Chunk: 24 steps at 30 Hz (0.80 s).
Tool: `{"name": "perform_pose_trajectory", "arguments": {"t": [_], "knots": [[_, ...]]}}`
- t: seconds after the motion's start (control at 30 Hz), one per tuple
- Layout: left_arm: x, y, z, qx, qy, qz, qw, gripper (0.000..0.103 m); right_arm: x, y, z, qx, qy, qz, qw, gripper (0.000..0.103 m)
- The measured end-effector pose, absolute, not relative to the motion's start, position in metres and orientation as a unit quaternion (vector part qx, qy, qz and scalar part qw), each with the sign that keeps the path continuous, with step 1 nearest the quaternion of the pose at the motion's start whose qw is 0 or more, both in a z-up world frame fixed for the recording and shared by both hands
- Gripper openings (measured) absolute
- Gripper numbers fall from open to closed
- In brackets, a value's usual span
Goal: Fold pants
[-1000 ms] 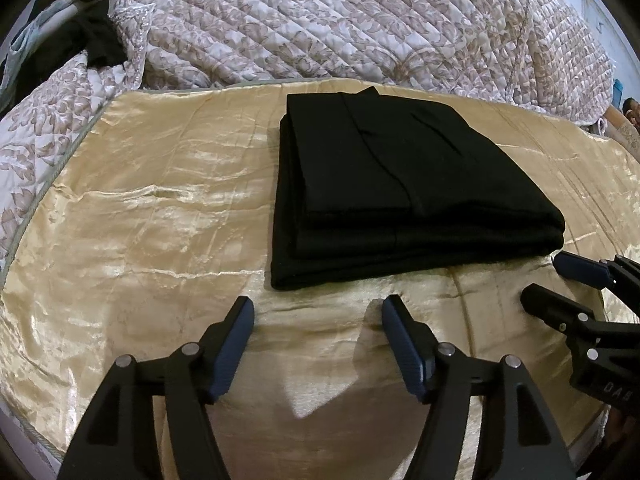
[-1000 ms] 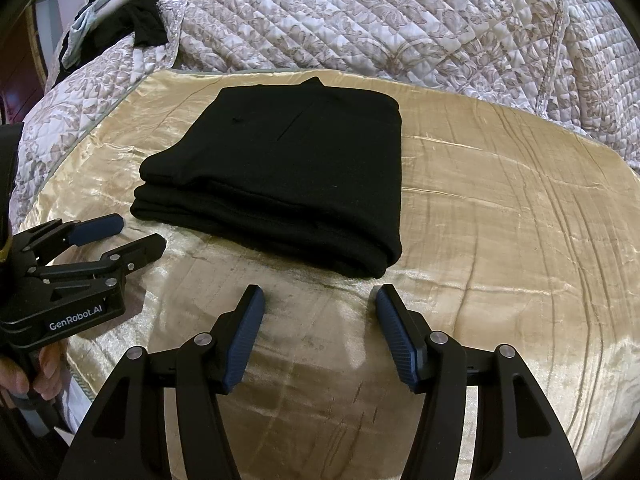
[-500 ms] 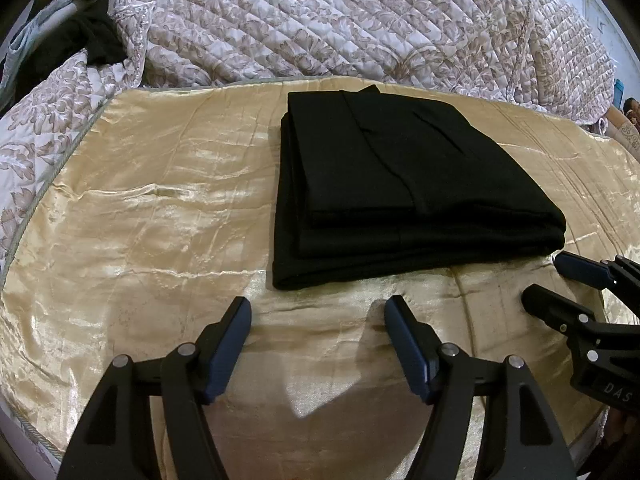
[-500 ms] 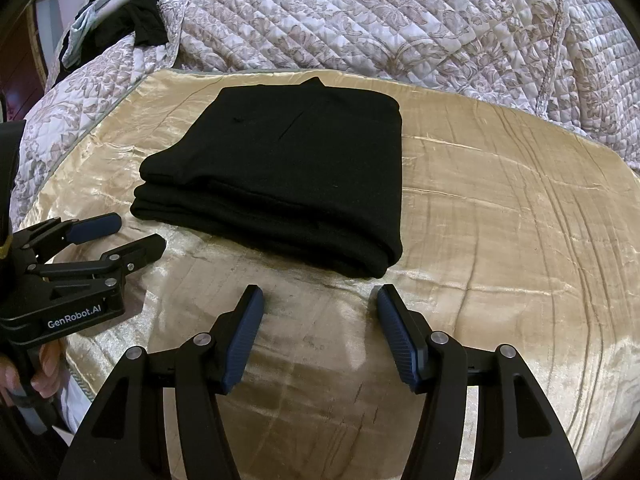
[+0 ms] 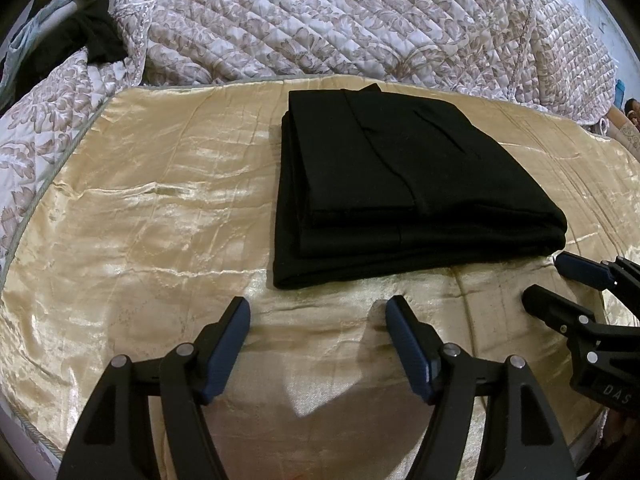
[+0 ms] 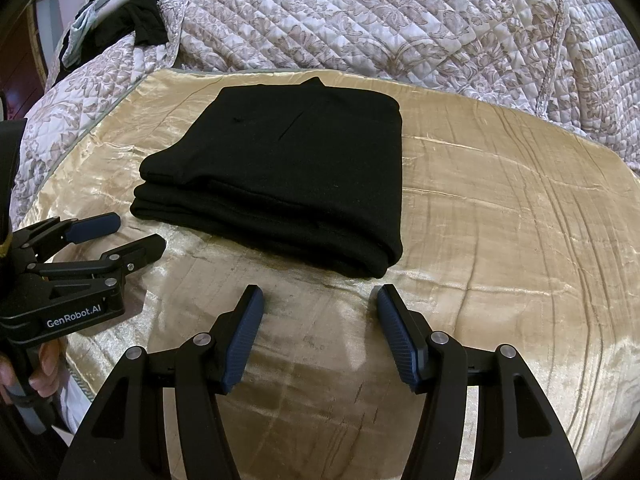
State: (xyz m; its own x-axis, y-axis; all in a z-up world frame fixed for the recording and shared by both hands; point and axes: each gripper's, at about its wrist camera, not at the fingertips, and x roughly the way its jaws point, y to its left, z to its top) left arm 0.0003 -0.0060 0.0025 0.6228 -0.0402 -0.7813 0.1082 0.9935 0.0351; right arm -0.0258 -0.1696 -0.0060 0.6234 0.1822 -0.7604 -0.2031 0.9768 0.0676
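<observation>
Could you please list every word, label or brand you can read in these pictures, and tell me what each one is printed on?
"GenRobot.AI": white lettering on the black body of the left tongs, seen in the right wrist view.
"DAS": faint lettering on the black body of the right tongs, seen in the left wrist view; it runs out of frame, so it may be only part of a word.
No other text is readable.

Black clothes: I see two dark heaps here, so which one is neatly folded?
The black pants lying flat on the gold satin cover, stacked in even layers. The other dark garment lies crumpled at the far left on the quilt.
</observation>
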Motion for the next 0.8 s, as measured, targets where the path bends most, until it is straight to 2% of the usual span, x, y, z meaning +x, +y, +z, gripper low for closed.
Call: {"name": "perform_pose_trajectory", "arguments": {"t": [0.8], "knots": [[0.0007, -0.0066, 0.002, 0.041, 0.433, -0.041, 0.9, 0.074, -0.0259, -0.169, -0.0067, -0.012, 0.42, 0.106, 0.901, 0.062]]}}
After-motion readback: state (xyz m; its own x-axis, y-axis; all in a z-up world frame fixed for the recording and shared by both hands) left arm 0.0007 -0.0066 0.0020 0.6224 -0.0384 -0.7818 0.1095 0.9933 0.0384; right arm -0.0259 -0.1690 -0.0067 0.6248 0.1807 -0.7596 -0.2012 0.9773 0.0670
